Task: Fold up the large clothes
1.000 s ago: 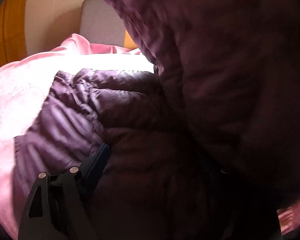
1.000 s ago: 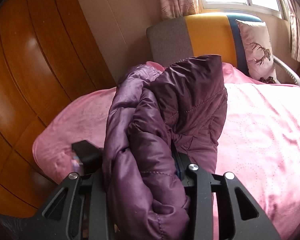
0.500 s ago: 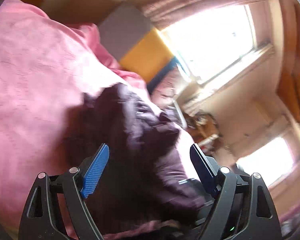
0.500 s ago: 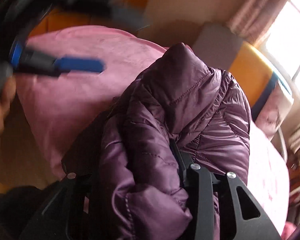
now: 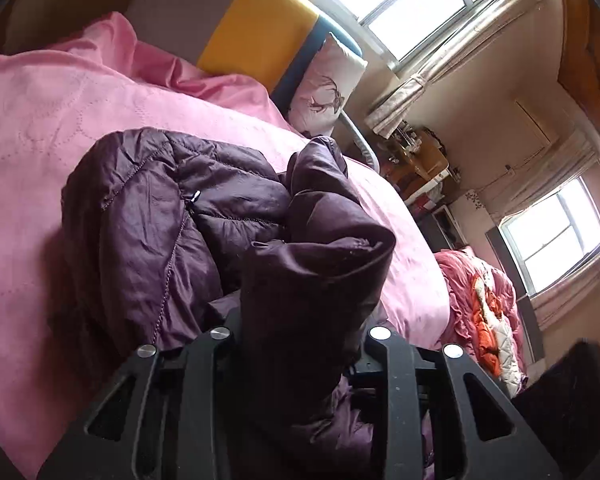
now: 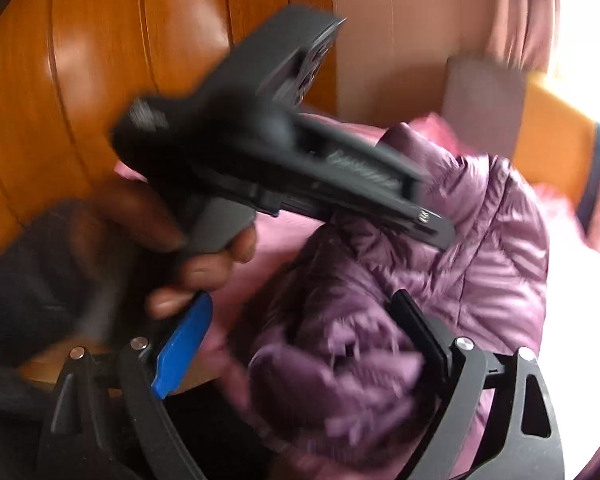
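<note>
A dark purple quilted puffer jacket (image 5: 188,216) lies bunched on the pink bedspread (image 5: 40,112). My left gripper (image 5: 300,320) is shut on a thick fold of the jacket, which hides both fingers. In the right wrist view the jacket (image 6: 480,248) is blurred; my right gripper (image 6: 300,344) is open, its blue pad (image 6: 184,344) at the left and the jacket's near fold between the jaws. The hand-held left gripper body (image 6: 268,148) crosses above the jacket there.
A grey, yellow and blue headboard (image 5: 260,32) and a white deer-print pillow (image 5: 324,88) stand at the bed's far end. A wooden wardrobe (image 6: 80,60) is to the left. A red and orange quilt (image 5: 484,308) lies beyond the bed. Windows are bright.
My left gripper was open half a second ago and has shut on a jacket fold. My right gripper, shut on the jacket before, has opened. Both views have swung.
</note>
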